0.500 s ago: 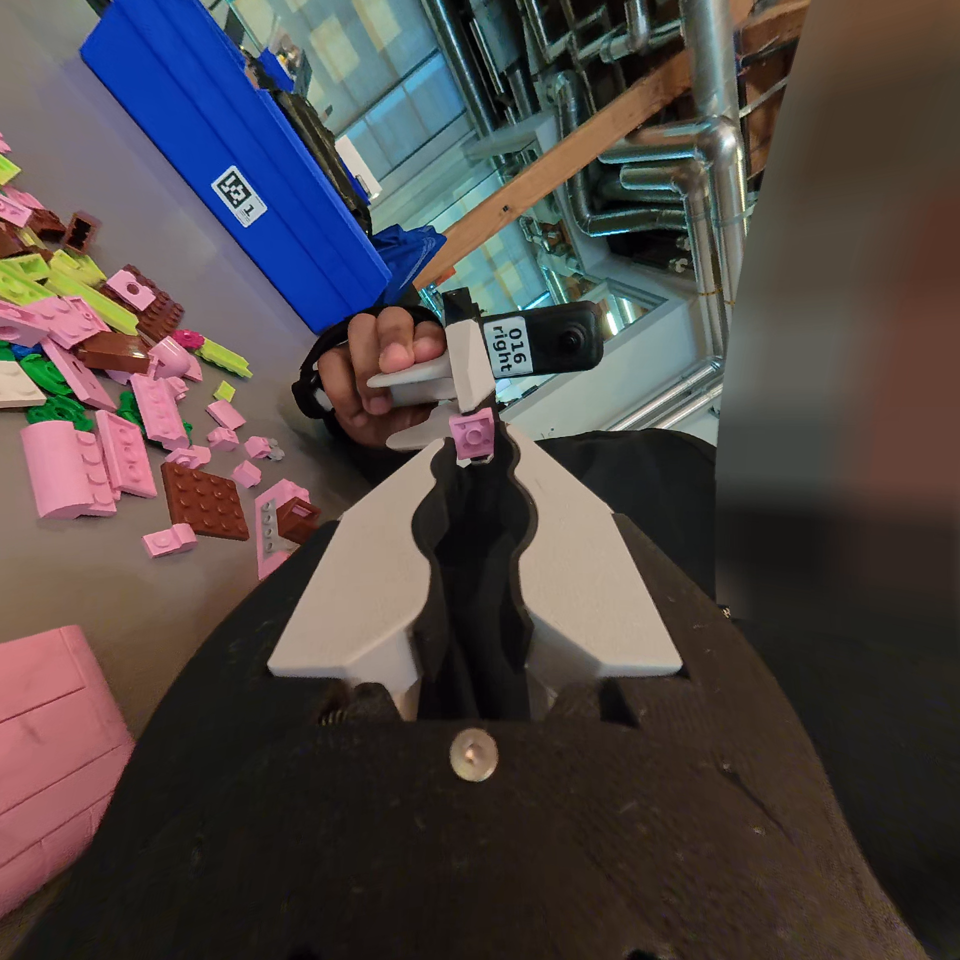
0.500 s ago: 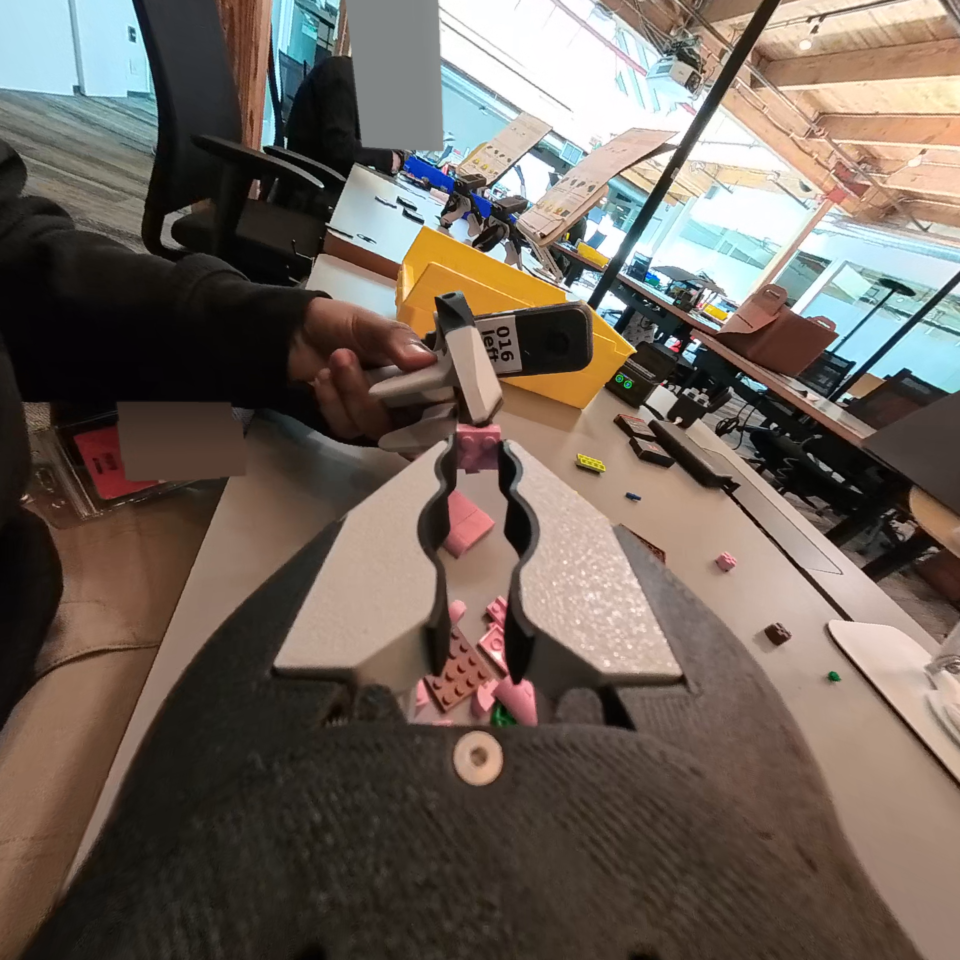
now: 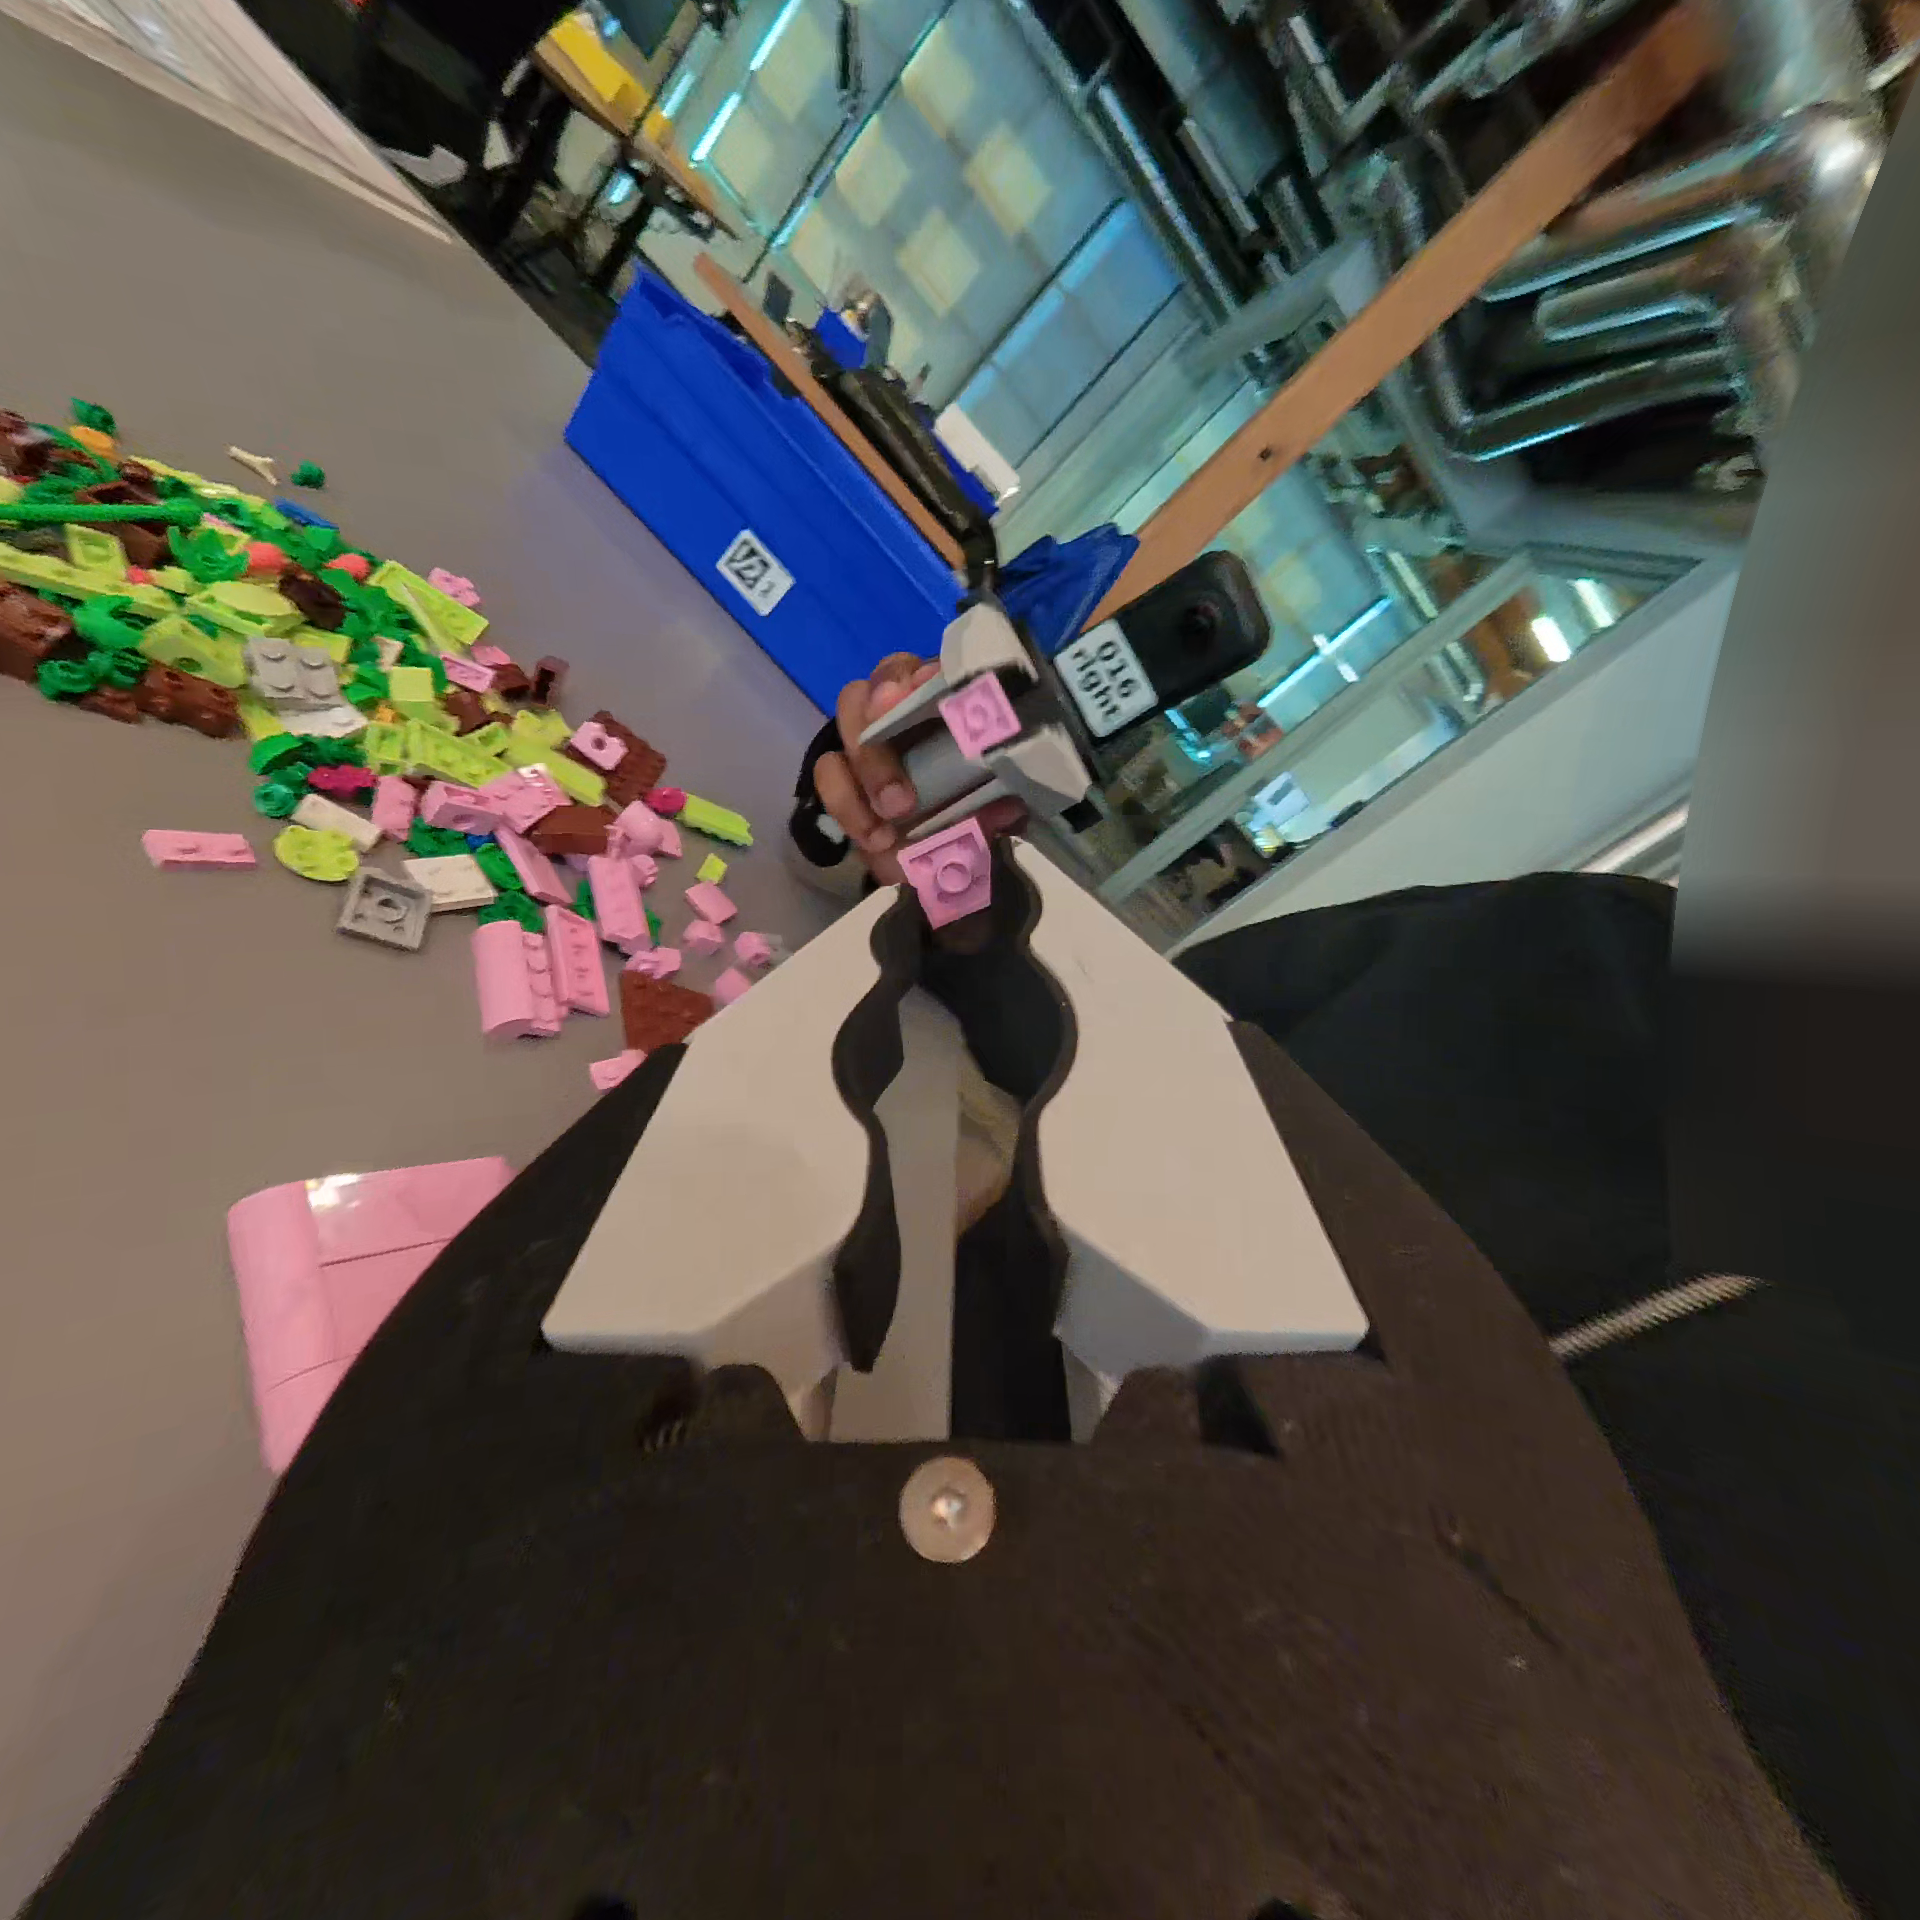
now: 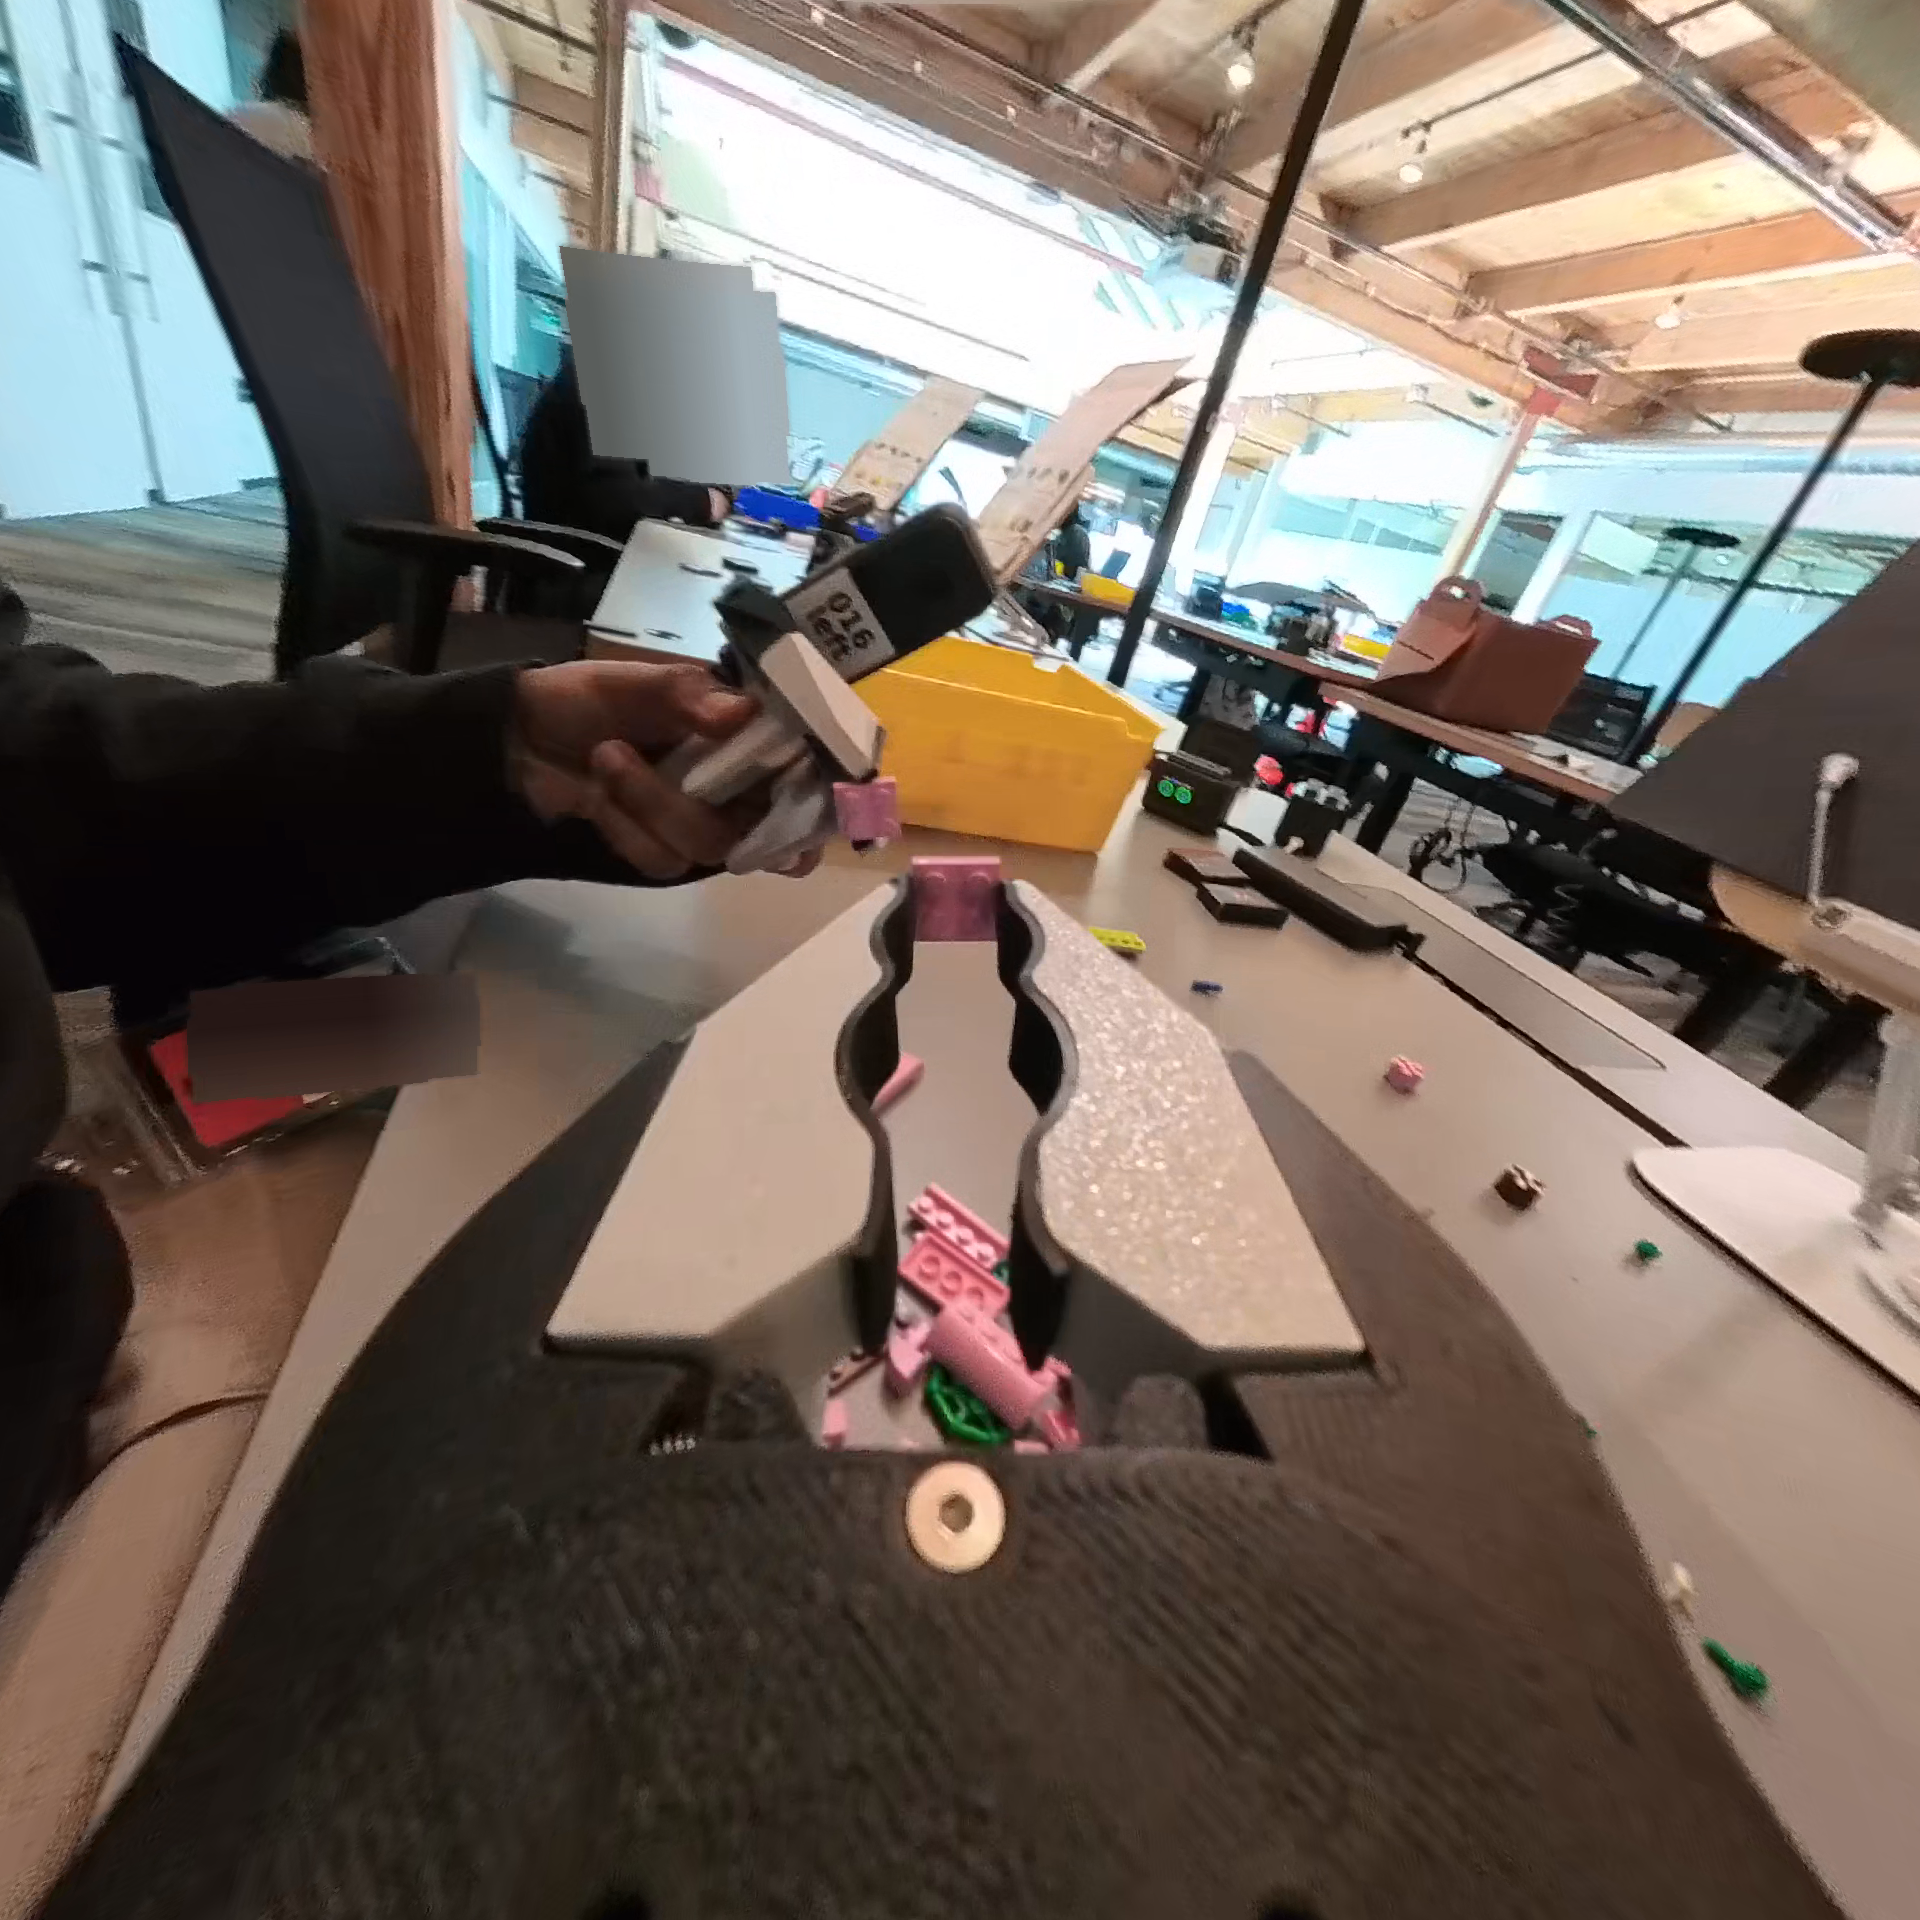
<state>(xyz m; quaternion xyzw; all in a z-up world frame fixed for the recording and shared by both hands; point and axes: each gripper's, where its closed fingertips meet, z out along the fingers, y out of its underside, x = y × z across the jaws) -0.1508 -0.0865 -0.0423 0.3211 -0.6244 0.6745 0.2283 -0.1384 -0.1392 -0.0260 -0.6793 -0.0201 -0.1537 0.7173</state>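
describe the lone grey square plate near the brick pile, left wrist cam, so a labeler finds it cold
Start at the blue bin on the grey table, then drop to the brick pile on its left. At the pile's near edge, just left of a white plate, lies the grey plate. It is flat, square, with one centre stud, and darker grey than anything beside it.

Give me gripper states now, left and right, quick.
Left gripper: shut on a small pink plate at its fingertips.
Right gripper: shut on a pink brick at its fingertips.
The two pieces are apart, not touching.
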